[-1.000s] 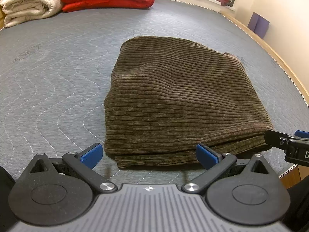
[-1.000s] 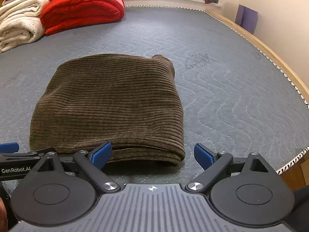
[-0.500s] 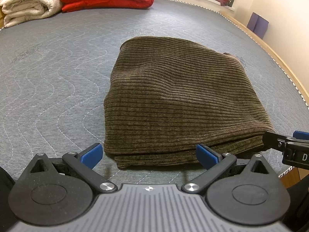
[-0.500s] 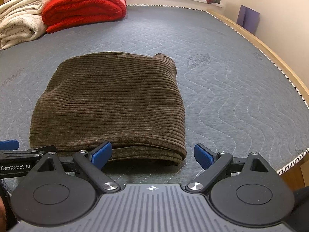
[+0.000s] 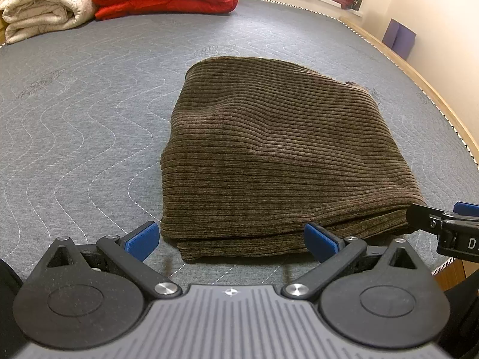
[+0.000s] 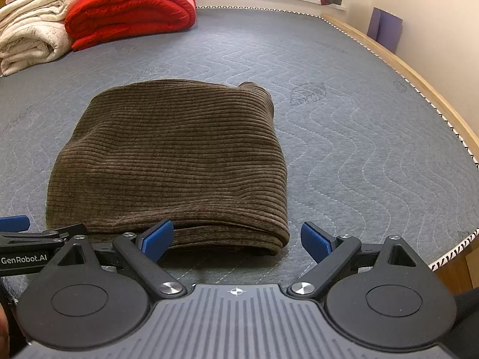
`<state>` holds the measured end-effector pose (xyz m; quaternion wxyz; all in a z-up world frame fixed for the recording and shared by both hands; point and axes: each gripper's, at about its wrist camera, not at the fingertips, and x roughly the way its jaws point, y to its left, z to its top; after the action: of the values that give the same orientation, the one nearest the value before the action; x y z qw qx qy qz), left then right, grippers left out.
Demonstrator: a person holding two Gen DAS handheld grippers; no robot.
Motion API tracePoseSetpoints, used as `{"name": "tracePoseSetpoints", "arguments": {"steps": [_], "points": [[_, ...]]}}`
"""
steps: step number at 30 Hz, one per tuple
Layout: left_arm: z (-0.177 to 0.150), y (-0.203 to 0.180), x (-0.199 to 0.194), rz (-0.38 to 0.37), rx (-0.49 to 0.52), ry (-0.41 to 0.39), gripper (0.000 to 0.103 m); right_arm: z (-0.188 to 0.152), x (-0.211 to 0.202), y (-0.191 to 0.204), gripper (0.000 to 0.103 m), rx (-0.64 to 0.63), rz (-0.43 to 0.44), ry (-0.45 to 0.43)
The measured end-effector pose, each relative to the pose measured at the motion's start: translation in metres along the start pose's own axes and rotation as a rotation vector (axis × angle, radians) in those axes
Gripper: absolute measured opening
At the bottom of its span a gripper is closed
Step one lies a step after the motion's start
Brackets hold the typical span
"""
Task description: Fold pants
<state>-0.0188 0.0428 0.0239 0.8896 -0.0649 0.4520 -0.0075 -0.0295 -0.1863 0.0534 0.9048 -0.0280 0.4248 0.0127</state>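
1. Because the brown corduroy pants (image 5: 275, 161) already lie as a compact, layered rectangle on the grey quilted mattress (image 5: 74, 113), the folding looks to be at or near its last step.
2. The bundle sits toward the near edge of the mattress, its stacked hems facing both cameras; a small nub of fabric pokes out at the far right corner in the right wrist view.
3. The left gripper (image 5: 230, 240) has its blue-padded fingers spread wide, holding nothing, just short of the near left corner of the pants.
4. The right gripper (image 6: 236, 239) is likewise spread and empty, with its left pad at the near hem and its right pad over bare mattress past the bundle's right corner.
5. Each gripper shows at the edge of the other's view, so the two sit side by side along the near hem.
6. If another fold is wanted, the next move calls for both grippers to close on the near corners, catching every layer, then lift and carry the hem toward the far edge.
7. If not, the job is to back away without dragging the fabric.
8. A red duvet (image 6: 131, 12) and cream blankets (image 6: 27, 39) are stacked at the far end, well apart.
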Motion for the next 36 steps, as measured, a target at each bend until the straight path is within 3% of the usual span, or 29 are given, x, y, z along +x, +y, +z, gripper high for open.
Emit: {"name": "tracePoseSetpoints", "arguments": {"steps": [36], "points": [[-0.0005,0.0007,-0.0015,-0.005,0.017,-0.008,0.103,-0.0015,0.0048,-0.0008,0.093,-0.006,0.001,0.012]]}}
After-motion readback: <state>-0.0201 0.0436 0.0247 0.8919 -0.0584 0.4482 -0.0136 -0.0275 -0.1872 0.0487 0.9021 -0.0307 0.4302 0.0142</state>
